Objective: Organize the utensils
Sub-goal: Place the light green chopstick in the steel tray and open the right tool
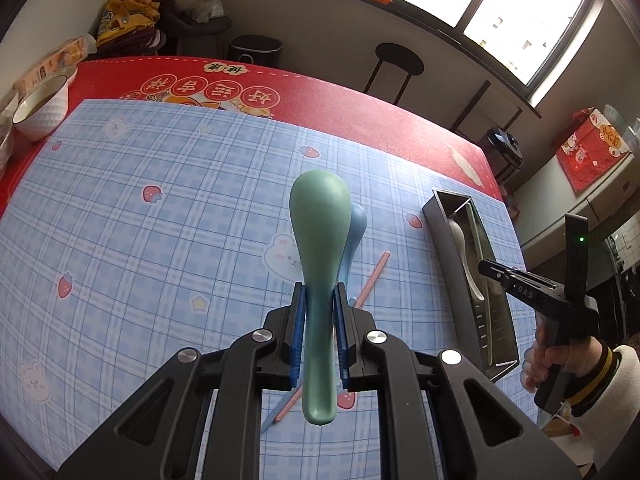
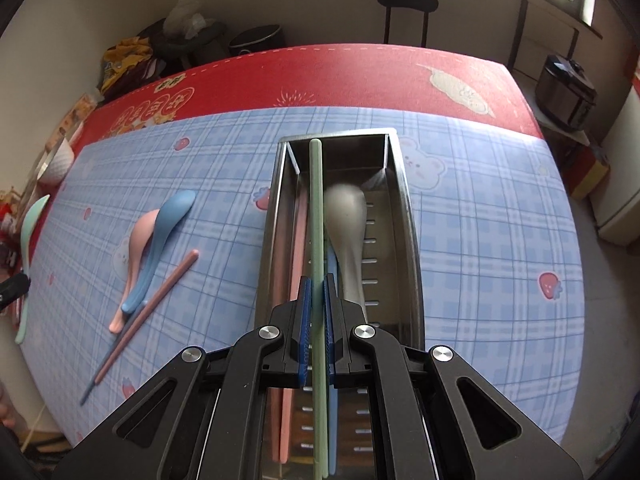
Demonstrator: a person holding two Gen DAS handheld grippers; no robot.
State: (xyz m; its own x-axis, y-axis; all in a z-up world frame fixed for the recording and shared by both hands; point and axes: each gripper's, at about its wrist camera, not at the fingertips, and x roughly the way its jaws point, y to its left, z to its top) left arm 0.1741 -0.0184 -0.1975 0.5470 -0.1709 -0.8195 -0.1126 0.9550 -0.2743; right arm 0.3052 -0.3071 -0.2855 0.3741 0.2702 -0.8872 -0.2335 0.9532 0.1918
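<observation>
Risk sits with the right gripper [image 2: 317,316], clamped on a green chopstick [image 2: 316,216] above the metal tray [image 2: 404,216]: let go crooked, it could bridge the rim. Left gripper [image 1: 319,320] pinches a green spoon [image 1: 318,224] over the bench [image 1: 160,240]; a loose hold might drop it.

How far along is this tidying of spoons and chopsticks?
Partly done. The metal tray already holds a white spoon. In hand: left gripper clamps a green spoon, right gripper a green chopstick over the tray. Left: pink spoon, blue spoon, pink chopstick.
</observation>
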